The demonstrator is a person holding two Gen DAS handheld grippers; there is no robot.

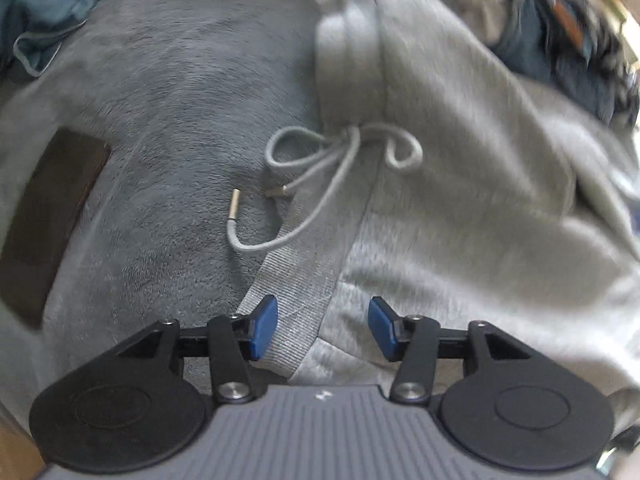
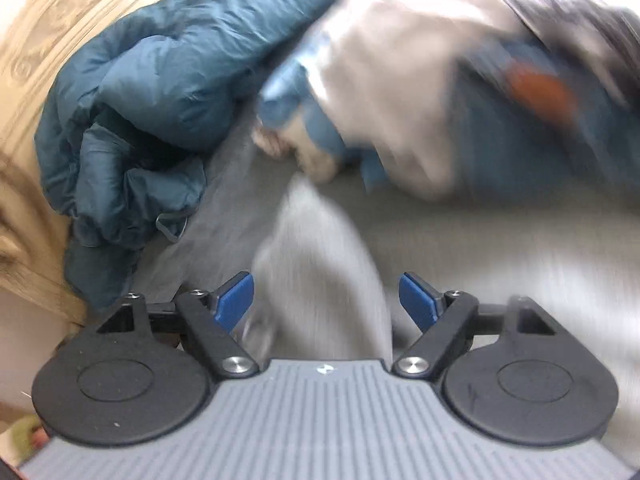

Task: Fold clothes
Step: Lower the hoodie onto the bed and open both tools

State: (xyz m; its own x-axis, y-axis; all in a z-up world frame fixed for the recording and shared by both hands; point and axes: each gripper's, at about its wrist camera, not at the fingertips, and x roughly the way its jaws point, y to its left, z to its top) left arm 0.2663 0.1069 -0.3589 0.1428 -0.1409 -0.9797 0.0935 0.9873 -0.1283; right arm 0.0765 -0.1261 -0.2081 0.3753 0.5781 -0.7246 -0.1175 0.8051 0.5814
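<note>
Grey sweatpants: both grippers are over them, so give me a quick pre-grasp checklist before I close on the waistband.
1. Left gripper jaws open, nothing clamped: ok.
2. Ribbed waistband lies between the left gripper's pads: ok, though whether the pads touch it cannot be told.
3. Drawstring clear of the left jaws: ok, it lies beyond the fingertips, with its metal tips on the grey fleece blanket.
4. Right gripper jaws open, nothing clamped: ok.
5. Which part of the grey sweatpants the right gripper is over: cannot tell, the view is motion-blurred.
6. Teal jacket clear of the right jaws: ok.
</note>
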